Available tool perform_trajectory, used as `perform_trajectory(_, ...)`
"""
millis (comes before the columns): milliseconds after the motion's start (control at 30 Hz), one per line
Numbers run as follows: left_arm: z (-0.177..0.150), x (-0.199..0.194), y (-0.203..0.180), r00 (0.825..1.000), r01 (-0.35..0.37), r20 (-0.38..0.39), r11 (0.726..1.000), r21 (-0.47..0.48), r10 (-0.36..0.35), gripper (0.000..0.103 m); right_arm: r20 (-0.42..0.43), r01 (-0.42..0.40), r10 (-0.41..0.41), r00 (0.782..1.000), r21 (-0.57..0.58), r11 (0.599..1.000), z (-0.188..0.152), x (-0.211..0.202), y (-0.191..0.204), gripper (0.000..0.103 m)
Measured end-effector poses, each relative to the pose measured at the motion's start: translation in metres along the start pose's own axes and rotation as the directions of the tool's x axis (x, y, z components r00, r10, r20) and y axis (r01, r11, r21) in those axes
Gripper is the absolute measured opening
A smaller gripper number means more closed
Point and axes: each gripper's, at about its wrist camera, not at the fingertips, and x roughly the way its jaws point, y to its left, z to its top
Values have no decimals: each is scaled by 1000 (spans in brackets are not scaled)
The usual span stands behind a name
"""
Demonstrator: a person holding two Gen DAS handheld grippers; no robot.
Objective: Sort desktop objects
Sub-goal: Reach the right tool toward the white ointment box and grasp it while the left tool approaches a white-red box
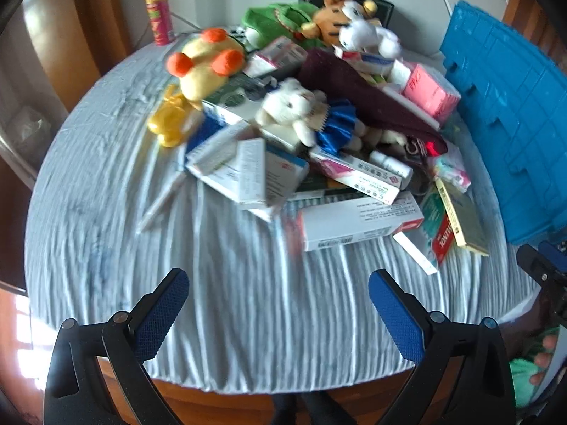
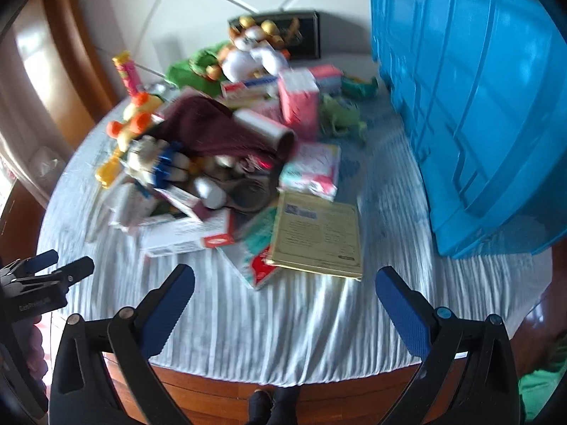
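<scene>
Mixed pile of plush toys and cardboard boxes [image 1: 301, 134] sat unsorted mid-frame on the cloth-covered worktop [image 1: 212, 283], blue plastic crate [image 2: 478, 124] at right. Both hand-held grippers [image 1: 278, 304] [image 2: 285, 301] wide, empty; sorting apparently not started.

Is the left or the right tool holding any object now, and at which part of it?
Nothing is held. The left tool and the right tool are both open and empty, above the near edge of the table.

Bare cloth [image 1: 248, 301] up front; clutter pile [image 1: 301, 134], blue crate [image 1: 506, 106] beyond
</scene>
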Motion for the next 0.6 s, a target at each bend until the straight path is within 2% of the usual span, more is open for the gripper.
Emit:
perform_trajectory(167, 13, 36, -35, 1000, -3, -9, 997, 75, 4, 101, -51, 2, -1, 999, 24, 1000, 3, 37, -26, 103)
perform_trajectory(367, 27, 65, -52, 999, 1, -37, 989, 146, 5, 101, -90, -2, 7, 996, 60, 998, 4, 62, -34, 103)
perform_trajectory(467, 31, 77, -60, 999, 17, -40, 978, 208, -9, 101, -92, 18, -11, 996, 78, 997, 3, 67, -33, 103)
perform_trajectory(600, 30, 89, -72, 998, 52, -57, 950, 309, -36, 101, -85, 40, -28, 996, 135, 990, -2, 69, -32, 103)
